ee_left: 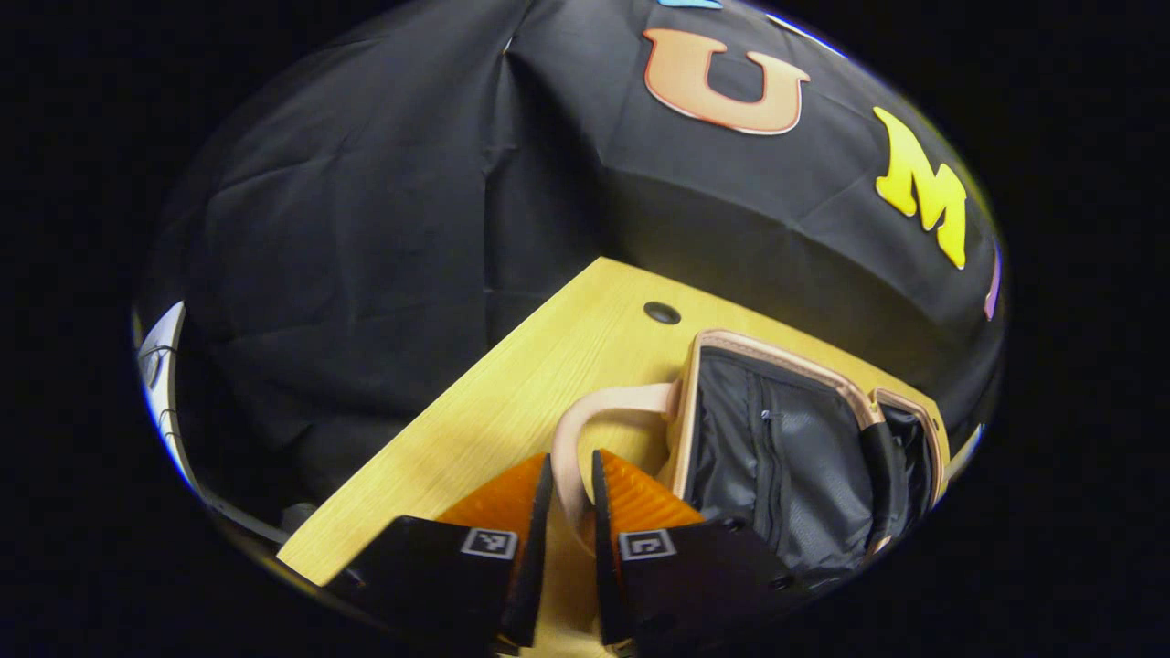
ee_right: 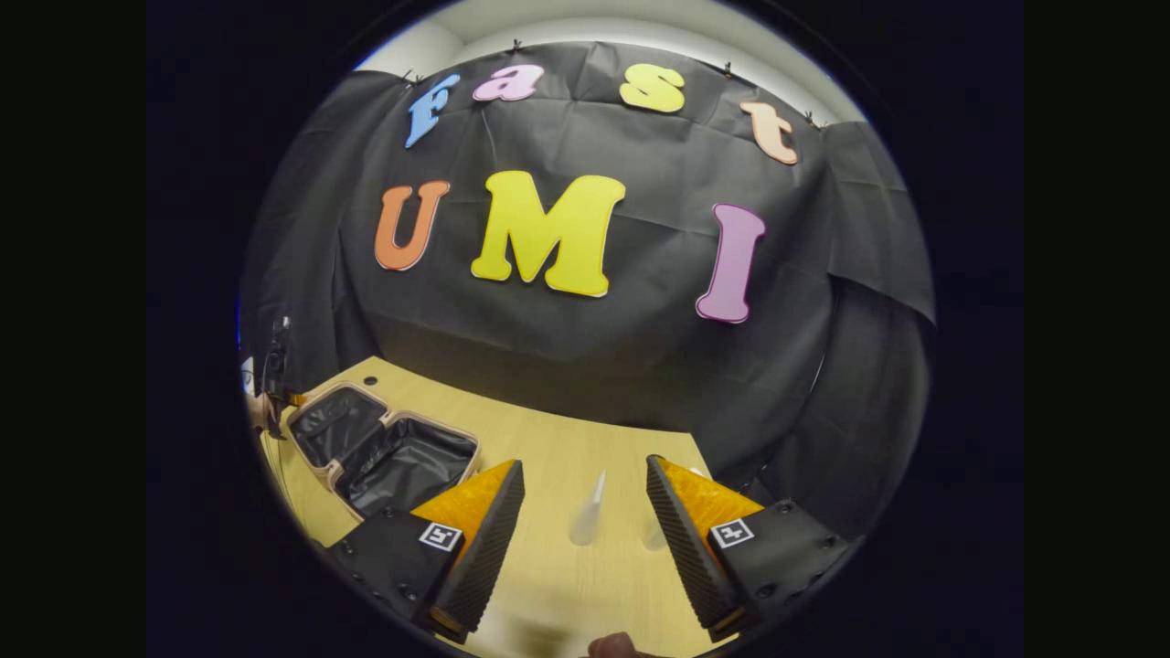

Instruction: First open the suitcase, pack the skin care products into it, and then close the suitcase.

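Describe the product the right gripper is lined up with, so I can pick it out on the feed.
Start from the wooden table, where the open suitcase lies on the left of the right gripper view. To its right, ahead of the open right gripper, stands a small pale tube. It is slim, upright and tapers to a thin top, away from the suitcase.
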Action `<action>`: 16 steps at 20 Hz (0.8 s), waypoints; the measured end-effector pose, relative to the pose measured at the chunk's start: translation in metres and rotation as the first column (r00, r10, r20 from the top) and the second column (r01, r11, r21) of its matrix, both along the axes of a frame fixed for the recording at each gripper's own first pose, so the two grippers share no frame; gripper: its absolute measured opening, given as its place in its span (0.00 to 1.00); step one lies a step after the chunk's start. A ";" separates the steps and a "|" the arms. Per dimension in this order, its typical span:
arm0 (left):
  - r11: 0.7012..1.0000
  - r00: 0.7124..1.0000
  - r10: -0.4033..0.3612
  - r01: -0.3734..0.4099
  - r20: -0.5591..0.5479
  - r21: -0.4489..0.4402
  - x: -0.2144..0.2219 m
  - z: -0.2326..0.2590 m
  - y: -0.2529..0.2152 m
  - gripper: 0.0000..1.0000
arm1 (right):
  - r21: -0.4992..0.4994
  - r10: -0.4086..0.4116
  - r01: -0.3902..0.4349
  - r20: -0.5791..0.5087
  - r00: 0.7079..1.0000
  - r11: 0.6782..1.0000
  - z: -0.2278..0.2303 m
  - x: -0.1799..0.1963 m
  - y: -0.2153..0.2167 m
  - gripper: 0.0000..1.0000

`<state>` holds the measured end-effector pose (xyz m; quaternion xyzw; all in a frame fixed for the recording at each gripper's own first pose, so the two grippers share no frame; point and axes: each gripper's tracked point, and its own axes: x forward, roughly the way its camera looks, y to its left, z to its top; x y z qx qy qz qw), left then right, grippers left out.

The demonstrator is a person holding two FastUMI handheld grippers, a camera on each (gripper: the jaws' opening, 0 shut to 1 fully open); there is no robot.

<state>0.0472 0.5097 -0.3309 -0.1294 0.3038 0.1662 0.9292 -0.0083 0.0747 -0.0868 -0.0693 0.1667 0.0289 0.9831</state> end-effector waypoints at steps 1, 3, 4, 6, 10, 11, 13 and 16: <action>0.999 1.000 0.005 -0.005 -0.014 0.037 -0.004 0.005 0.005 0.34 | 0.007 0.000 0.000 -0.002 1.000 1.000 -0.001 0.000 -0.001 0.79; 0.998 1.000 0.016 -0.017 0.015 0.065 -0.007 0.034 -0.001 0.75 | 0.020 -0.005 0.005 0.010 1.000 1.000 0.001 0.001 -0.006 0.80; 0.996 0.999 0.014 -0.018 0.050 0.087 -0.008 0.055 -0.012 0.95 | 0.030 -0.009 0.008 0.017 1.000 1.000 0.002 0.003 -0.010 0.80; 0.989 0.990 -0.014 -0.006 0.137 0.149 -0.006 0.104 -0.042 0.91 | 0.069 -0.025 0.023 0.022 0.999 0.997 0.000 0.005 -0.020 0.79; 0.970 0.960 -0.091 0.025 0.264 0.243 -0.012 0.193 -0.140 0.98 | 0.117 -0.044 0.038 0.048 0.998 0.992 0.002 0.009 -0.049 0.80; 0.973 0.945 -0.104 0.032 0.310 0.229 -0.017 0.216 -0.185 0.98 | 0.124 -0.052 0.044 0.061 0.997 0.991 0.003 0.011 -0.062 0.80; 0.971 0.928 -0.163 0.092 0.334 0.221 -0.011 0.231 -0.261 1.00 | 0.136 -0.062 0.053 0.068 0.996 0.989 0.001 0.012 -0.082 0.80; 0.965 0.908 -0.238 0.181 0.344 0.190 -0.015 0.226 -0.357 0.98 | 0.143 -0.069 0.059 0.066 0.995 0.988 -0.002 0.014 -0.110 0.80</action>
